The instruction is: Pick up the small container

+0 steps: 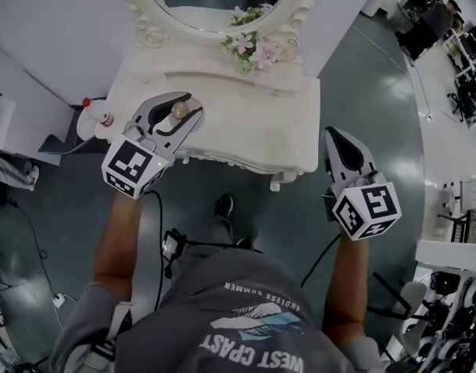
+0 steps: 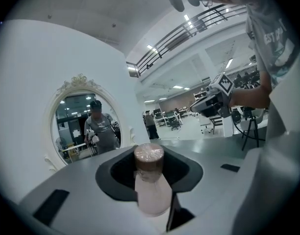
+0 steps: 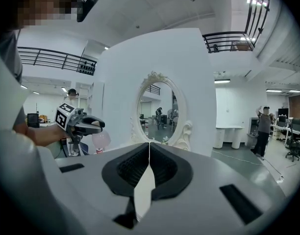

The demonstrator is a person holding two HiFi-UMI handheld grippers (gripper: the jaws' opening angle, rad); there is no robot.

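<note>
The small container (image 2: 151, 180) is a pale pink, translucent bottle with a rounded body, a narrower neck and a flat, round brown cap. It sits clamped between the two jaws of the left gripper (image 1: 190, 106), gripped at the neck. In the left gripper view its cap points away from the camera and its body towards it. In the head view it lies over the left part of the white carved worktop (image 1: 246, 123).
</note>
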